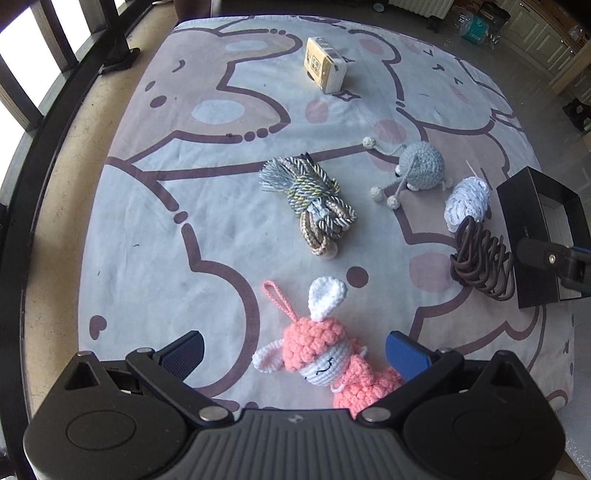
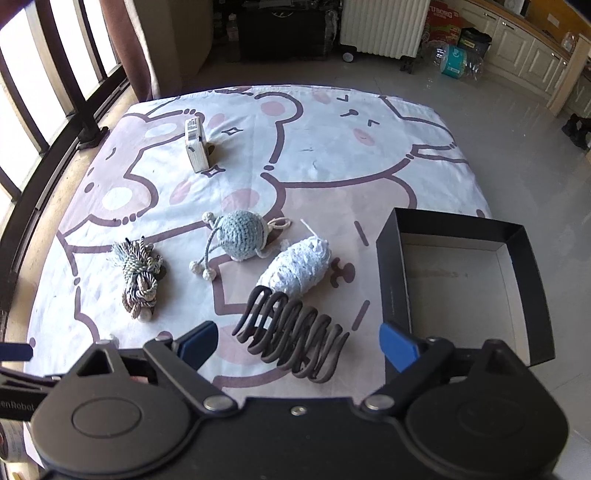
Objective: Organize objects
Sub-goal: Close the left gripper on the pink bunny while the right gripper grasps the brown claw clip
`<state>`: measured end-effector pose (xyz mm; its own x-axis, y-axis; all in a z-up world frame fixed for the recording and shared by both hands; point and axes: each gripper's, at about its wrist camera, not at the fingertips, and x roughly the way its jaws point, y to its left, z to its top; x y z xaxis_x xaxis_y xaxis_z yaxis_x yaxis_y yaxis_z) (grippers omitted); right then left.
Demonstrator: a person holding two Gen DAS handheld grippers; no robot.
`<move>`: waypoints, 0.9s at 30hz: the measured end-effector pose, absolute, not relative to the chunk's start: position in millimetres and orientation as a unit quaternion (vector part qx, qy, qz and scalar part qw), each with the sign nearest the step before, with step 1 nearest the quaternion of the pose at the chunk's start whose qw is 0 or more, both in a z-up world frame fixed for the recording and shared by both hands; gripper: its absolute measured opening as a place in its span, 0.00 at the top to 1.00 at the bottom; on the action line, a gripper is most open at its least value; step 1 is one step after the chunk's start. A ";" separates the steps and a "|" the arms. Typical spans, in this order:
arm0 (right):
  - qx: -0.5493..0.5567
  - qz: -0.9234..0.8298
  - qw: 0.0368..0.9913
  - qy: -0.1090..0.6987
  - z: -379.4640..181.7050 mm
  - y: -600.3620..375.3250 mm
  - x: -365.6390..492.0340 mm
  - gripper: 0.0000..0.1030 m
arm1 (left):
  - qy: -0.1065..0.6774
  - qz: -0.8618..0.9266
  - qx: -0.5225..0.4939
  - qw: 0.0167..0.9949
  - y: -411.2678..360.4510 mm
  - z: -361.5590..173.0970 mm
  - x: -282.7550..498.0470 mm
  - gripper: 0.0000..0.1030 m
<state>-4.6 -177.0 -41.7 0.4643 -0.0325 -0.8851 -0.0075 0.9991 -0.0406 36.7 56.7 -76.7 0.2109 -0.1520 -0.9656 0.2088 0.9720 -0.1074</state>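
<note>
Spread over the cartoon bedsheet (image 2: 314,155), toys await the empty black box (image 2: 458,280); both grippers, left (image 1: 295,349) over the pink bunny (image 1: 325,354) and right (image 2: 299,341) over the brown coil (image 2: 295,339), gape wide, likely to grab.

Home – living rm/kitchen, radiator (image 2: 384,27), cream cabinets (image 2: 532,59), curtain (image 2: 122,40), cartoon-bear sheet (image 2: 332,162)

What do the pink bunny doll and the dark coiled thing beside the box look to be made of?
Pink bunny doll: crocheted yarn, soft and matte; knobbly stitches and a yarn loop show. Dark coiled thing: looks like smooth brown plastic or coated wire, with rigid, evenly spaced loops; which one is unclear.
</note>
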 end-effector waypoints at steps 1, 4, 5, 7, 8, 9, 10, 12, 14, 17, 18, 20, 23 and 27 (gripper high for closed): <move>-0.011 -0.008 0.854 0.519 -43.4 -177.7 -2.0 0.12 | 0.618 -0.119 0.024 0.777 55.7 -77.8 36.6 0.01; 0.021 -0.015 0.850 0.526 -48.1 -179.5 7.4 0.16 | 0.624 -0.134 0.021 0.770 51.1 -82.2 37.4 0.07; 0.031 -0.017 0.848 0.529 -49.6 -180.1 10.4 0.17 | 0.629 -0.139 0.017 0.765 50.1 -84.7 37.5 0.09; 0.048 -0.022 0.842 0.536 -53.8 -180.0 16.9 0.20 | 0.639 -0.144 0.009 0.756 48.7 -89.8 38.4 0.13; 0.052 -0.027 0.839 0.540 -56.9 -179.4 20.1 0.21 | 0.643 -0.145 0.004 0.752 48.3 -91.7 38.8 0.15; 0.053 -0.032 0.836 0.545 -59.6 -178.5 22.7 0.23 | 0.647 -0.147 -0.002 0.748 47.6 -93.7 39.0 0.17; 0.053 -0.036 0.833 0.550 -62.9 -177.7 25.6 0.24 | 0.650 -0.148 -0.008 0.745 46.9 -95.1 39.2 0.18; 0.060 -0.041 0.827 0.558 -68.6 -176.2 29.7 0.25 | 0.656 -0.153 -0.010 0.740 43.9 -97.1 38.9 0.18; 0.070 -0.045 0.821 0.564 -73.6 -175.2 33.6 0.25 | 0.659 -0.155 -0.005 0.736 40.6 -98.7 38.0 0.19; 0.074 -0.047 0.817 0.570 -78.6 -171.7 38.9 0.25 | 0.663 -0.155 -0.001 0.733 38.2 -101.4 37.4 0.21; 0.072 -0.047 0.817 0.571 -80.2 -170.0 40.1 0.25 | 0.665 -0.155 -0.001 0.730 37.9 -103.0 37.5 0.22; 0.065 -0.049 0.814 0.575 -84.6 -165.8 43.7 0.25 | 0.669 -0.154 0.000 0.727 37.5 -105.6 37.8 0.23; 0.044 -0.057 0.809 0.583 -92.4 -159.3 48.1 0.25 | 0.674 -0.148 0.012 0.724 36.1 -110.7 38.1 0.23; 0.016 -0.064 0.809 0.584 -98.5 -153.7 51.8 0.25 | 0.678 -0.138 0.023 0.721 34.8 -117.4 40.6 0.23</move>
<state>51.8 -153.7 -98.5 0.3106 -0.0843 -0.9468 0.1214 0.9914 -0.0485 40.6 34.8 -117.4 0.0419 -0.1676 -0.9850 0.2310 0.9608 -0.1536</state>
